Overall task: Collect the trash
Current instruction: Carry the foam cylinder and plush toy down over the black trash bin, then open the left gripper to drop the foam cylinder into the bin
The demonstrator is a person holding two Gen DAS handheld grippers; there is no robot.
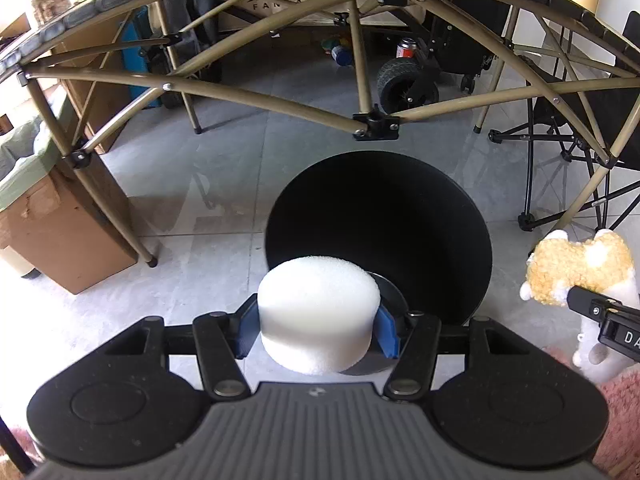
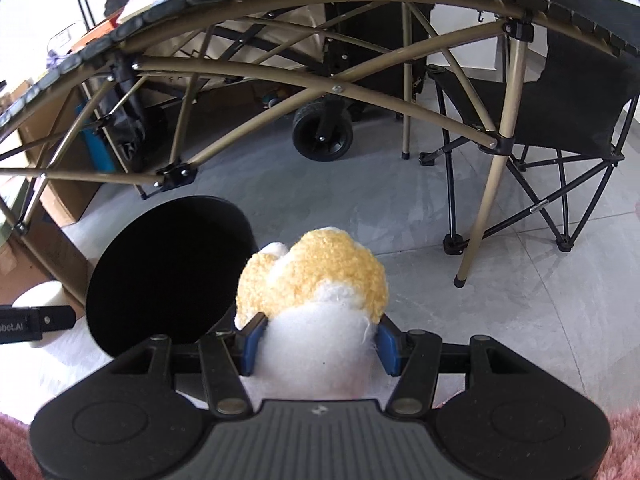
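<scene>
Materials and finishes as I see them

I read the white cylinder [image 1: 318,312] as fine-pored matt foam, the plush toy [image 2: 316,300] as nubby yellow and smooth white cloth, the bin [image 1: 380,236] as matt black, the table frame [image 1: 256,98] as satin tan metal tube, and the floor [image 2: 420,280] as smooth grey tile.

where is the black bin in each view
Left wrist view: the black bin sits centre, just beyond the white foam block held in the left claw.
Right wrist view: the bin lies left of centre, left of the plush toy held in the right claw.
Shared landmark: the black cart wheel on the floor behind the tan table frame.
</scene>
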